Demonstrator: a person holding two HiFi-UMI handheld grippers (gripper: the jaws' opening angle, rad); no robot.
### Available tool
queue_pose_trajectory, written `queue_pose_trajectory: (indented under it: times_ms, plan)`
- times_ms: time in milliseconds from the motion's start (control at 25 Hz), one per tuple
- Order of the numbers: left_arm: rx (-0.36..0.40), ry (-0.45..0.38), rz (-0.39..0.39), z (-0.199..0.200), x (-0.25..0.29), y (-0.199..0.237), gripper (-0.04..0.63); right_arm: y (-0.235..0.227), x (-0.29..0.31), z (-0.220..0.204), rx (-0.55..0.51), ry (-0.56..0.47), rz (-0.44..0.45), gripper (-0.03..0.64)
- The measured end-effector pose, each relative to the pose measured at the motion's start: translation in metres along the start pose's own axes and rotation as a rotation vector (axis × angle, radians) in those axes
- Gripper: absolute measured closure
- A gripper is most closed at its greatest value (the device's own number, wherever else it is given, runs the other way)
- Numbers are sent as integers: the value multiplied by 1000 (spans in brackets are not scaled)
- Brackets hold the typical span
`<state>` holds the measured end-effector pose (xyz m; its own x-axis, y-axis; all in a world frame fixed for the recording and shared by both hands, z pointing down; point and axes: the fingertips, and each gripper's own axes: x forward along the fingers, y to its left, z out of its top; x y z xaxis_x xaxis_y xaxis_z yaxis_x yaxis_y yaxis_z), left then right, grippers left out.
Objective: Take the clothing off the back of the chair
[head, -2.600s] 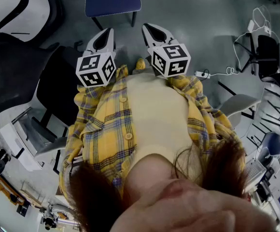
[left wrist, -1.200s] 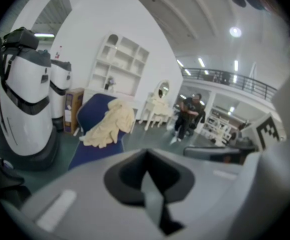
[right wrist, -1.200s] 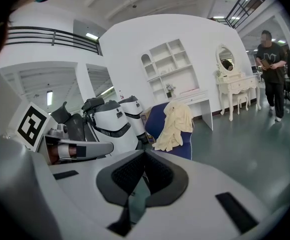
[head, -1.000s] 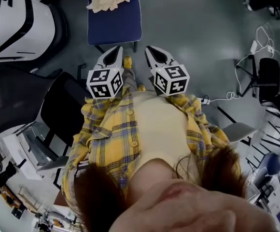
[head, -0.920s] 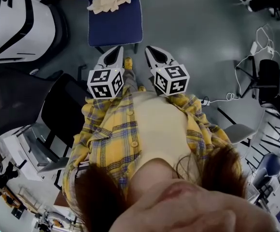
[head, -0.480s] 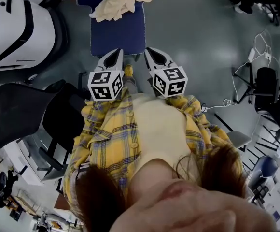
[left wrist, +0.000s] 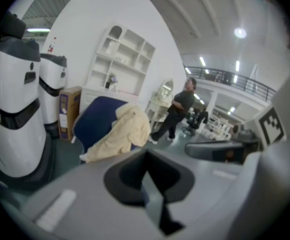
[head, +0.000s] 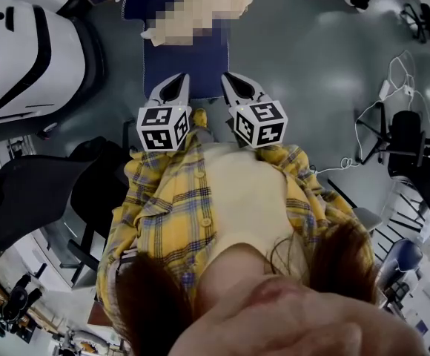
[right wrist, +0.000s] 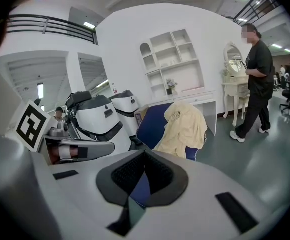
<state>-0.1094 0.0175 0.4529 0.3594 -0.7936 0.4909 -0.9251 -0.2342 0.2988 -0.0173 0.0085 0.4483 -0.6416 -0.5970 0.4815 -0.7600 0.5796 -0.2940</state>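
1. Both grippers have travelled forward with the wearer since the earlier frames. In the head view the blue chair (head: pixel 189 61) now sits just past the gripper tips, where before it stood clear of them. The black mesh office chair (head: pixel 30 191) has dropped back on the left.
2. The left gripper (head: pixel 175 86) and right gripper (head: pixel 234 84) ride side by side ahead of the wearer's yellow plaid shirt (head: pixel 163 206), angled somewhat downward. Each pair of jaws is pressed together with nothing between them.
3. The cream garment (right wrist: pixel 185 129) is draped over the chair back and hangs down its front toward the seat. It is untouched, and both grippers are apart from it.
4. In my judgement the step in hand is the approach, and no removal has begun. The next move calls for closing the remaining gap and parting the jaws. The grippers would then rise to the top of the chair back, take the cloth where it folds over, and lift it up and clear.
5. Limits of inspection:
   - A mosaic patch covers most of the garment in the head view, and the frame edge cuts off the chair back there.
   - Both gripper bodies hide the chair's legs and seat front.
   - Whether a sleeve or collar is hooked over the back cannot be told.
6. White machine housings (head: pixel 30 43) stand to the chair's left, and a bystander (right wrist: pixel 255 84) walks beyond it.
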Motion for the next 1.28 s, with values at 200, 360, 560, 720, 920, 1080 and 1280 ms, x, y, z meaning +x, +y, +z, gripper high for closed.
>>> queue_pose_trajectory:
  times_ms: [200,360,560,720,920,1080,1280]
  plan:
    - [24,12,-18,10,15,15,589,-2,18,11,1,5,-13,603]
    - [51,19,-31,13,25,18,589,-5,21,10,6,19,-17,603]
    - [73,36,-34,11,38,11,589,-21,18,13,19,15,-32,603]
    - [83,41,-30,17,53,9,589,-44,28,26,25,5,-39,603]
    - [75,20,-6,34,77,17,589,-65,49,48,16,1,-11,603]
    - [66,22,1,42,100,16,589,-80,64,59,2,22,20,603]
    - [58,42,7,48,128,20,589,-100,82,69,0,44,38,603]
